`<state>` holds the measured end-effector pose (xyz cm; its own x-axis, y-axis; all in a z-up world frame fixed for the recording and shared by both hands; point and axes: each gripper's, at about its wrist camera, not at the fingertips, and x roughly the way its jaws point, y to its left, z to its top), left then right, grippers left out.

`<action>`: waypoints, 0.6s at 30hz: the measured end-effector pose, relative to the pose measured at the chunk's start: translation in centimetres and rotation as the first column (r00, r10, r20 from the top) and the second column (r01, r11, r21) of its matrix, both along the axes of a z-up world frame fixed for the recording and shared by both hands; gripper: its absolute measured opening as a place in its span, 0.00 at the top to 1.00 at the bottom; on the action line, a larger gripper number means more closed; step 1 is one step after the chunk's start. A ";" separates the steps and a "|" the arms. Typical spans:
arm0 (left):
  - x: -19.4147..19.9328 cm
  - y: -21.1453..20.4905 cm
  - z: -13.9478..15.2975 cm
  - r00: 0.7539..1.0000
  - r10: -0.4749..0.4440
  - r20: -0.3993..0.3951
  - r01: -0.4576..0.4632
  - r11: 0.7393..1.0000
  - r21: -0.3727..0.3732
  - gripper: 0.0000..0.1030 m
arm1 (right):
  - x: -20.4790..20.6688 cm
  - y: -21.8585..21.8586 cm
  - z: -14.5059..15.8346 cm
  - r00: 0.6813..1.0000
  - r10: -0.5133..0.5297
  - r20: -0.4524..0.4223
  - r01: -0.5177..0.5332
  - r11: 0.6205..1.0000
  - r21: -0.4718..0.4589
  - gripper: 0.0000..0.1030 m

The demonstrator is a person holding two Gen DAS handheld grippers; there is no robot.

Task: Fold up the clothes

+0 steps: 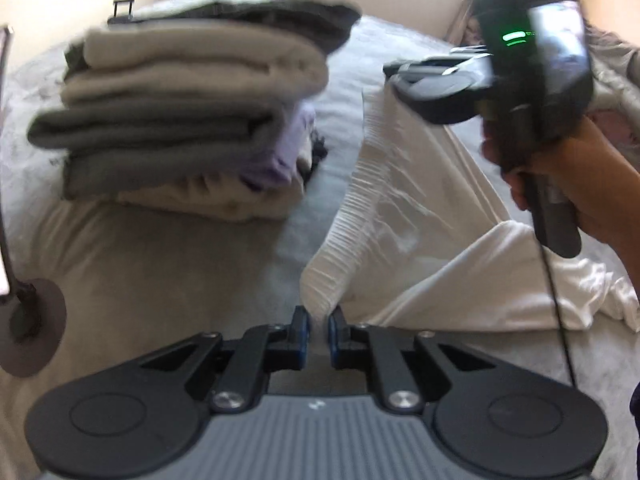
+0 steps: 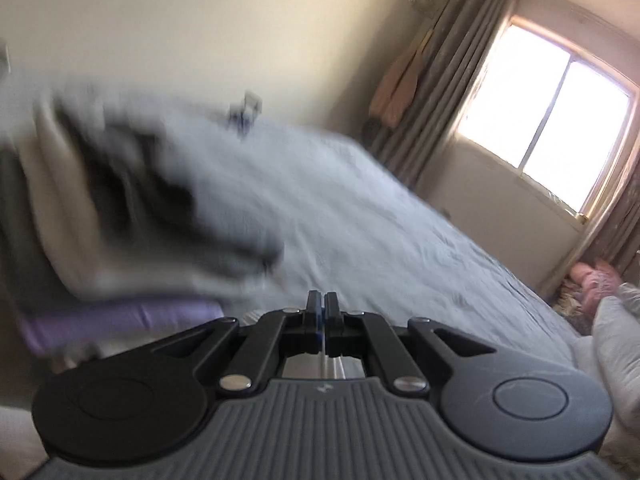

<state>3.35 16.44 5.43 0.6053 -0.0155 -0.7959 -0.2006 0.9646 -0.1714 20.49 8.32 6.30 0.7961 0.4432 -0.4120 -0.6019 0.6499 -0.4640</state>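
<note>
Pinched between the nearly closed fingers of the left gripper is the ribbed hem corner of a white garment, which is stretched upward from there to the right gripper, whose fingers are pressed together on the far corner of the same hem; the cloth itself is not seen in the right wrist view. Most of the garment is draped on the bed, just right of the stack of folded clothes. A slip is judged the main risk: only thin edges are held, so a sharp pull could draw a corner free. The stack could also be knocked, since it is close to the lifted hem and looks tall and soft. No containers are seen; the folded pieces are kept only in that open stack on the bed.
</note>
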 end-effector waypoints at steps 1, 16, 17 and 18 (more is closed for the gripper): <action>0.2 0.0 -0.3 1.000 0.005 -0.015 -0.005 1.000 -0.003 0.89 | 0.5 0.7 -1.4 1.000 -0.014 -0.018 0.013 0.998 -0.056 0.99; 0.2 0.9 -0.1 0.998 0.065 -0.023 -0.064 0.998 0.018 0.62 | -3.2 -13.4 2.6 0.942 -0.265 -0.206 0.306 0.930 0.205 0.43; 0.1 1.0 0.0 0.997 0.069 -0.016 -0.069 0.997 0.023 0.60 | -4.2 -15.6 2.7 0.927 -0.291 -0.235 0.342 0.914 0.217 0.43; 0.0 1.1 0.2 0.997 0.072 -0.008 -0.072 0.997 0.028 0.59 | -5.2 -17.8 2.8 0.911 -0.317 -0.265 0.379 0.897 0.229 0.43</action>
